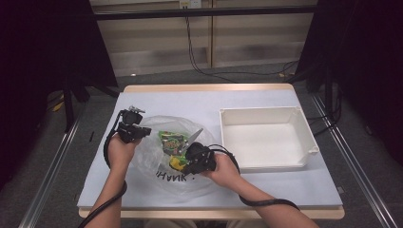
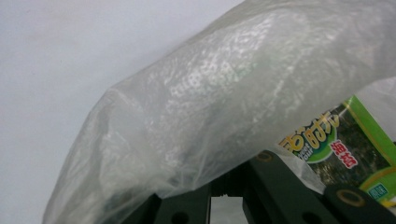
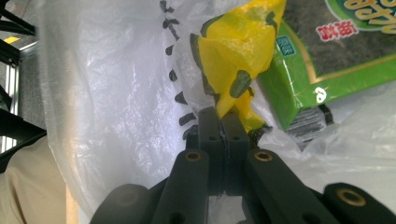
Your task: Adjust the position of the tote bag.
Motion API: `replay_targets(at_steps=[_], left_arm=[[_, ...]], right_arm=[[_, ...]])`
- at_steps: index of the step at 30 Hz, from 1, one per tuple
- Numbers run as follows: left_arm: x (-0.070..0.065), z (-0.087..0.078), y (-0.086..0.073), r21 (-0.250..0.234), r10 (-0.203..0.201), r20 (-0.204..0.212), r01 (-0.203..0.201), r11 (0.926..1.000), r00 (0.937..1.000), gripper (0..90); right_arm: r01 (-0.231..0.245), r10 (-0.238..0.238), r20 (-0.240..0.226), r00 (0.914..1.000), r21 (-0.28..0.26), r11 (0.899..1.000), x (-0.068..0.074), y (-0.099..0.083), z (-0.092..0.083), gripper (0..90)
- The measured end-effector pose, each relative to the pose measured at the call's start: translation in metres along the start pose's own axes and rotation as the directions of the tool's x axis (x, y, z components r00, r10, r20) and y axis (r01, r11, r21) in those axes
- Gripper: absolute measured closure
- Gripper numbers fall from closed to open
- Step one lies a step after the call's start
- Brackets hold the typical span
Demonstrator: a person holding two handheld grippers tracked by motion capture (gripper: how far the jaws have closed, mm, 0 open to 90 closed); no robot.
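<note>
Table (image 1: pixel 142 97), pale top, wooden edge showing at the far and near sides. White tray (image 1: pixel 266 137) sits on its right half, apart from the bag.

Clear plastic bag (image 1: pixel 157 156) lies on the table's near-left part, between the two hands, crumpled and lifted at its sides. Black lettering is printed on it, seen reversed from the high view. In the left gripper view the bag (image 2: pixel 201 107) arches up over the jaws as a raised fold; in the right gripper view the bag (image 3: pixel 116 93) spreads across the left side.

Green snack packet (image 1: pixel 172 140) rests in the mouth of the bag, near its middle; seen also at the right of the left gripper view (image 2: pixel 345 149) and top right of the right gripper view (image 3: pixel 327 60). Yellow wrapper (image 1: pixel 177 164) lies just beside it, on the near side.

Left gripper (image 1: pixel 134 131), at the bag's left edge: jaws closed, the bag film draped over them; film appears pinched, though the tips are hidden under the plastic.

Right gripper (image 3: pixel 223 122), at the bag's near-right side: jaws pressed together, clamping the lower tip of the yellow wrapper (image 3: pixel 238 51) along with a bit of bag film.
</note>
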State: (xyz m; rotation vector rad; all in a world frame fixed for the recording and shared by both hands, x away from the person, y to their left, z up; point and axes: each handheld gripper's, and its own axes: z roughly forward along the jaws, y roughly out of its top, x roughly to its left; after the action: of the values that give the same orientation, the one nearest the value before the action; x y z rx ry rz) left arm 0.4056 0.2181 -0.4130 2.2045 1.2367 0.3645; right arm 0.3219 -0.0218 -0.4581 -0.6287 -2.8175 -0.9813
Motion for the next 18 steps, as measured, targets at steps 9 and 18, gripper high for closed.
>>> replay_targets(at_steps=[9, 18], left_arm=[[0.014, 0.013, 0.007, 0.008, -0.016, 0.005, 0.016, 0.9998, 0.9999, 90.0], [0.022, 0.029, 0.013, 0.045, -0.015, 0.001, 0.015, 0.9989, 0.9999, 90.0]], right_arm=[[0.011, -0.011, -0.008, 0.9999, 0.004, 1.000, 0.002, -0.007, -0.001, 89.3], [0.013, -0.013, -0.011, 0.9999, 0.005, 1.000, 0.001, -0.012, -0.003, 89.2]])
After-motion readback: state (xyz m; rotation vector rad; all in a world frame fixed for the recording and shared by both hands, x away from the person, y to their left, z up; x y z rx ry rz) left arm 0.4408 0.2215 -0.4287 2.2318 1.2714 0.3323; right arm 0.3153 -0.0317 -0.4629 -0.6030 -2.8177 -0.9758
